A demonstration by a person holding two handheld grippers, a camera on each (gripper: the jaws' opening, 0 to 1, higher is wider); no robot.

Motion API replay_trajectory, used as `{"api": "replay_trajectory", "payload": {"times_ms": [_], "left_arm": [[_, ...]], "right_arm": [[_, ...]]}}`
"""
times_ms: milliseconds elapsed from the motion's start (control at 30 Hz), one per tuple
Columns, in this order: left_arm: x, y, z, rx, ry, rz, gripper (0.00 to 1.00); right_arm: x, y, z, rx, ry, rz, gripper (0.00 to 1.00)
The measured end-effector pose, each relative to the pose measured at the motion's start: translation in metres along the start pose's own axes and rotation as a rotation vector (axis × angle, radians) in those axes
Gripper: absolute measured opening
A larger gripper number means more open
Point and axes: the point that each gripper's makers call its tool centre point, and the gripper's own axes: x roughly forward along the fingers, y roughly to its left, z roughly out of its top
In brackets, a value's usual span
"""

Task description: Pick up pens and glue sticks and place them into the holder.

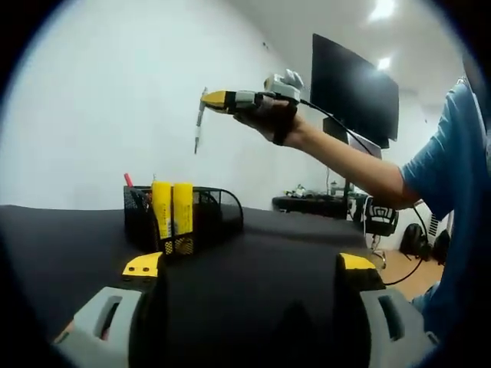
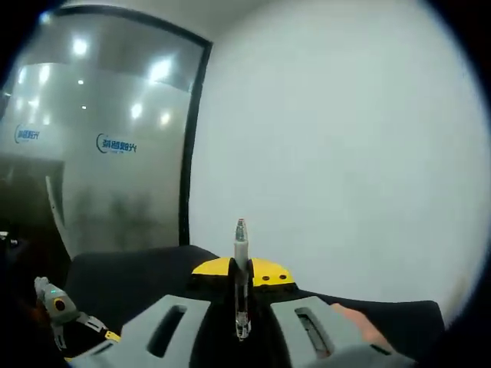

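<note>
above the black table (image 1: 69,230), the right gripper (image 1: 217,100) holds a grey pen (image 1: 199,123) high over the mesh holder (image 1: 215,211).

in the right gripper view its jaws are clenched on the pen (image 2: 241,276), tip up. two yellow glue sticks (image 1: 173,211) stand in the holder's front pocket. the left gripper (image 1: 249,272) rests low, jaws spread wide and grasping nothing.

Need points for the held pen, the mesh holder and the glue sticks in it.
pen (image 1: 199,130): left gripper view, mid-barrel, hanging from the right gripper's jaws.
mesh holder (image 1: 219,211): left gripper view, right-hand wire wall.
glue sticks (image 1: 173,207): left gripper view, yellow bodies standing in the holder's front.
</note>
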Motion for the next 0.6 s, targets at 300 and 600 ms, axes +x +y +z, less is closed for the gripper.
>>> {"api": "replay_trajectory", "payload": {"times_ms": [300, 600], "left_arm": [[0.0, 0.0, 0.0, 0.008, 0.001, -0.002, 0.86], [-0.001, 0.009, 0.002, -0.031, -0.01, 0.04, 0.86]], "right_arm": [[0.025, 0.007, -0.018, 0.025, 0.027, 0.025, 0.05], [0.047, 0.01, -0.048, 0.059, 0.049, 0.052, 0.05]]}}
